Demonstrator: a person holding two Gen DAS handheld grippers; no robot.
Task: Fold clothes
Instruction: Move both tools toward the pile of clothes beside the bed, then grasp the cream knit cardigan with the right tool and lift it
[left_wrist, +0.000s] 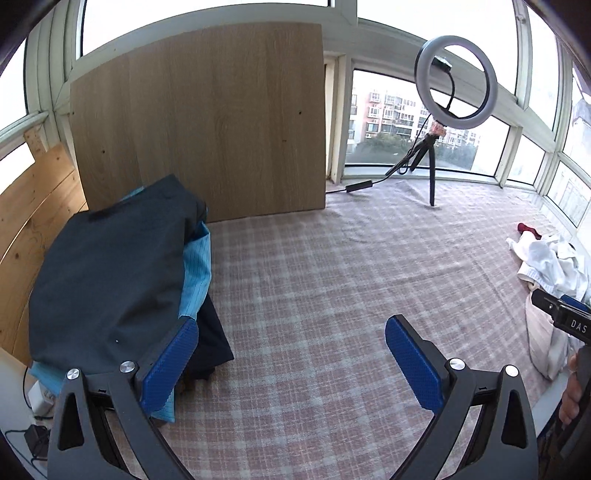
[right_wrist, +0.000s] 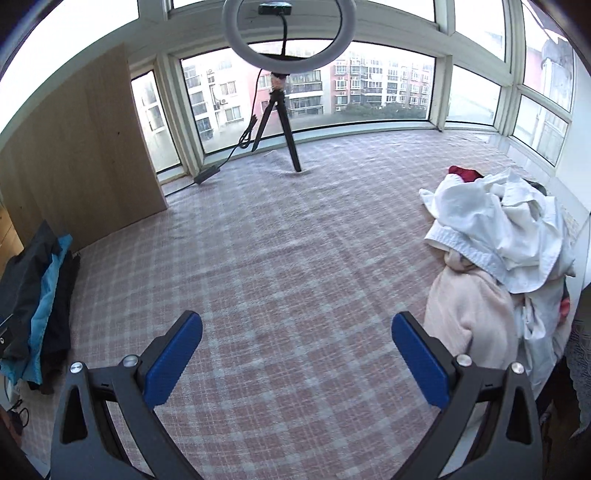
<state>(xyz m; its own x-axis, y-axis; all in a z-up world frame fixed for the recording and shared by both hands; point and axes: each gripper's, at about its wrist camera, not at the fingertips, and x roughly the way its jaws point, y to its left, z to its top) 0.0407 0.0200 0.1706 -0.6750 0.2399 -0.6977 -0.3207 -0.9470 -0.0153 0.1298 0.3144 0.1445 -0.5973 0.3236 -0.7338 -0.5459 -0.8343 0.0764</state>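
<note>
Beside left gripper (left_wrist: 291, 356) folded stack (left_wrist: 110, 273), right gripper (right_wrist: 297, 356) near white heap (right_wrist: 502, 236), both fingers spread, empty.

Daylight floods in through the windows (right_wrist: 369, 85) beyond the fingertips, and the upper panes are blown out to plain white. The checked cloth (right_wrist: 295, 240) ahead of the fingers is evenly lit, with only soft shadows. Both views are sharp at the centre, while fisheye distortion bends the frames and darkens the corners.
</note>
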